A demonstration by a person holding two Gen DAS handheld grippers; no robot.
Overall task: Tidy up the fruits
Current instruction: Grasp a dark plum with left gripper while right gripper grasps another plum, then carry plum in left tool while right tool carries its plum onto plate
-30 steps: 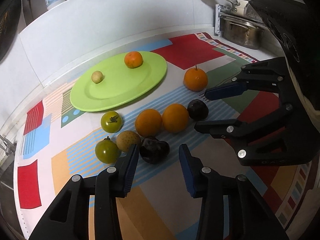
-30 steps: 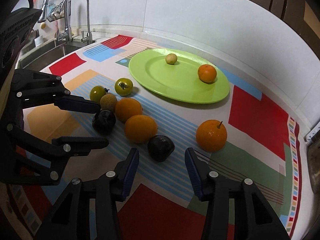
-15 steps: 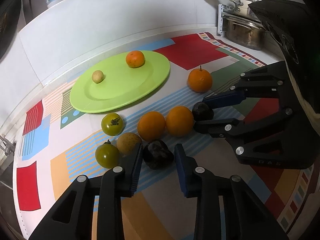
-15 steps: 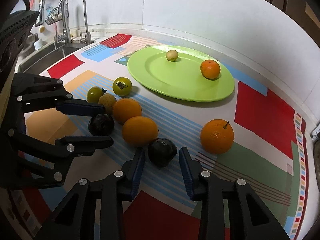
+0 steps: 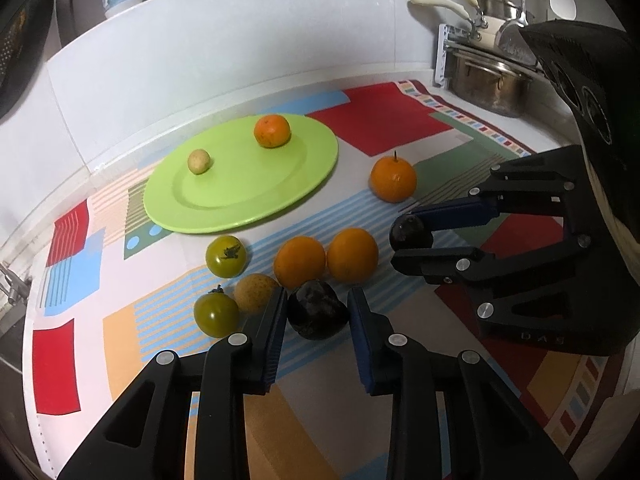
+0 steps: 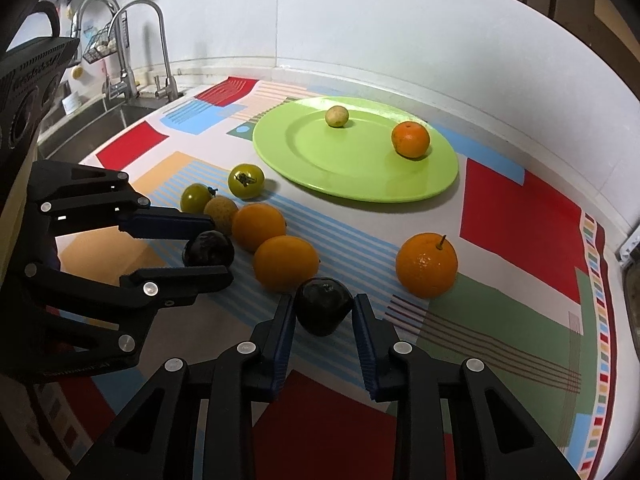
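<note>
Round lime-green plate (image 5: 240,216) holds two fruits: small orange (image 5: 272,131), pale yellowish one (image 5: 199,161). Eight remain on bench beside it. Left gripper (image 5: 318,312) and right gripper (image 6: 324,312) fingers each clamped on a dark plum (image 5: 317,309) (image 6: 323,306), not yet lifted.

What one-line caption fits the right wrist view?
Right gripper shut on a dark plum on the tablecloth; left gripper holds another; green plate behind.

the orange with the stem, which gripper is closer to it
Right. The right gripper, shut on a dark fruit, sits just beside the stemmed orange; the left gripper is beyond two oranges.
</note>
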